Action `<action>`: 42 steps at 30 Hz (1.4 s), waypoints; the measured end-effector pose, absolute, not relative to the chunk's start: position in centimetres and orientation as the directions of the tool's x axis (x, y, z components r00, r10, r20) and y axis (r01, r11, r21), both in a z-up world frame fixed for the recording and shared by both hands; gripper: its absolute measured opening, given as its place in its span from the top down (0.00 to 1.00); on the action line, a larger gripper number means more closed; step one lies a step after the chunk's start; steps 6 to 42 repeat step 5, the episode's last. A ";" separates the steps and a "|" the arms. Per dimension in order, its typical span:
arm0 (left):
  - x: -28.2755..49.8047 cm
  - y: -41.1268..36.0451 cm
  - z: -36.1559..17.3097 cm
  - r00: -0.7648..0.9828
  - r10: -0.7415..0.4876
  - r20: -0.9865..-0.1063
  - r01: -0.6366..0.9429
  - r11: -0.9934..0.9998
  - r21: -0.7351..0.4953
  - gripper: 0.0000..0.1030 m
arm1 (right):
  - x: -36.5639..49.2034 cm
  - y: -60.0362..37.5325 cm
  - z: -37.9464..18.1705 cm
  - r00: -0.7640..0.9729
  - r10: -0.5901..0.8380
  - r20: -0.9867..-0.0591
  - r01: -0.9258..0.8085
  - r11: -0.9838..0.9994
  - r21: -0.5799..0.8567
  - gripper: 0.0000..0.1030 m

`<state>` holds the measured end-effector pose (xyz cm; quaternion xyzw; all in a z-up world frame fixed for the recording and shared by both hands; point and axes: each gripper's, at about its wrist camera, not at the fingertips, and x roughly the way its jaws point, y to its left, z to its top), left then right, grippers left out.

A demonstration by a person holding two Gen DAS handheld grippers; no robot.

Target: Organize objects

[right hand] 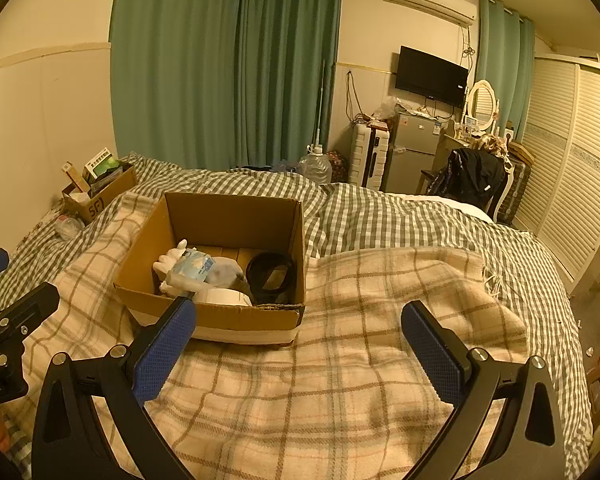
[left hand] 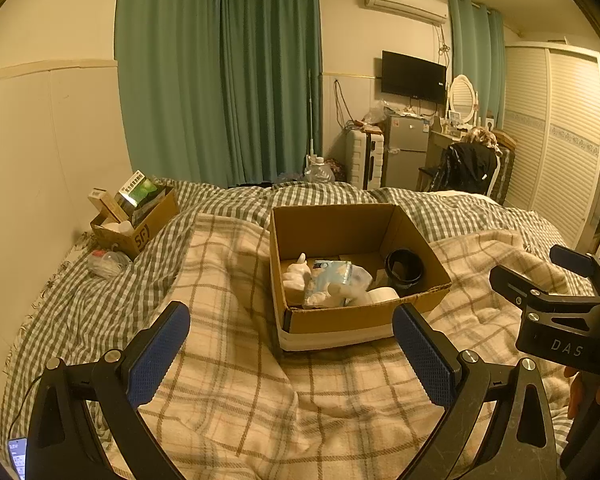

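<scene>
An open cardboard box (left hand: 340,320) (right hand: 236,320) sits on a plaid blanket on the bed. Inside lie a white plush toy (left hand: 296,274) (right hand: 168,260), a light blue tissue pack (left hand: 332,276) (right hand: 196,266), a white roll (left hand: 384,294) (right hand: 224,296) and a black round container (left hand: 404,270) (right hand: 271,276). My left gripper (left hand: 292,344) is open and empty, just in front of the box. My right gripper (right hand: 300,340) is open and empty, in front of the box's right corner. The right gripper also shows at the right edge of the left wrist view (left hand: 540,276).
A second cardboard box (left hand: 136,220) (right hand: 100,196) with packets stands at the bed's far left by the wall, a plastic bag (left hand: 108,262) beside it. A phone (left hand: 18,456) lies at lower left. Fridge, suitcase, chair and wardrobe stand beyond the bed.
</scene>
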<state>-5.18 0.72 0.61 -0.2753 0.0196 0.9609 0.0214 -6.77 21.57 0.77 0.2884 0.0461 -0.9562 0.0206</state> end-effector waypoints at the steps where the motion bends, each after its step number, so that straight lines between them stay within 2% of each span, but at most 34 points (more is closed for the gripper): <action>1: -5.2 0.7 0.6 -0.847 0.031 -0.531 -0.052 -0.998 0.025 0.00 | -6.8 21.5 0.7 -0.832 -0.016 -0.555 0.070 -0.995 -0.075 0.00; 42: -5.3 0.6 0.5 -0.849 0.032 -0.528 -0.052 -0.998 0.023 0.00 | -6.7 21.4 0.7 -0.833 -0.016 -0.554 0.071 -0.994 -0.078 0.00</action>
